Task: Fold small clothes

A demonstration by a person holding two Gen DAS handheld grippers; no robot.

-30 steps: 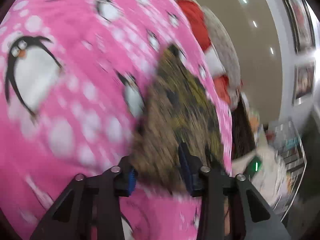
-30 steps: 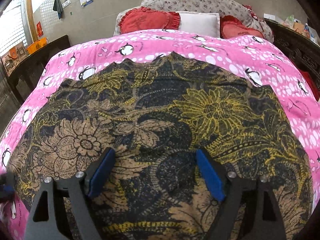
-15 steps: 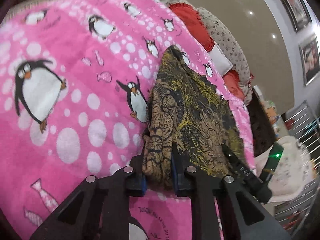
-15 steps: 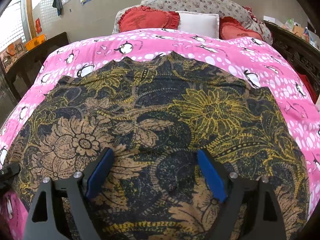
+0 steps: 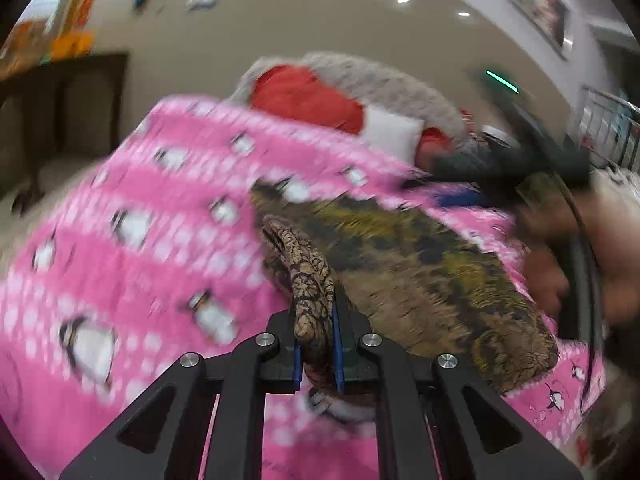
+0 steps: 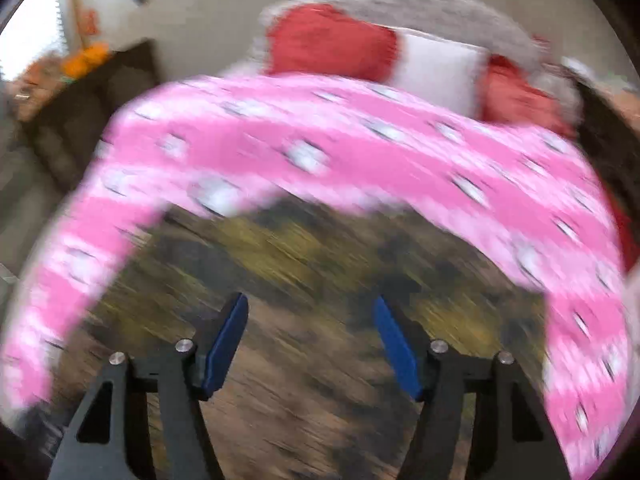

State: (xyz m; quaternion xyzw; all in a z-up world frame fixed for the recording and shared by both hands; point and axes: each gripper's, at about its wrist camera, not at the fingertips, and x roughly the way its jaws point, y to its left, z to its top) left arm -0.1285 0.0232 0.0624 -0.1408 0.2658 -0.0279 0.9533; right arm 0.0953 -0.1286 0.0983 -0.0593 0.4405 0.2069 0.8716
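Observation:
A dark batik garment (image 5: 420, 276) with gold and tan flowers lies on a pink penguin blanket (image 5: 132, 248). My left gripper (image 5: 316, 344) is shut on a bunched tan edge of the garment at its left side and holds it raised. In the right wrist view the garment (image 6: 304, 280) fills the lower half, blurred by motion. My right gripper (image 6: 312, 340) is open and empty just above the cloth, its blue pads (image 6: 226, 340) wide apart. The right gripper's dark body (image 5: 516, 160) shows at the far right of the left wrist view.
Red pillows (image 6: 332, 46), a white pillow (image 6: 436, 70) and a grey floral headboard cushion (image 6: 420, 4) sit at the bed's head. A dark wooden cabinet (image 5: 64, 112) stands left of the bed. A metal rack (image 5: 612, 120) stands at the right. A hand (image 5: 560, 248) is at the right edge.
My left gripper has lifted and swung with the pinched garment edge, so its view now faces the bed's head. My right gripper has moved fast over the cloth, still open.

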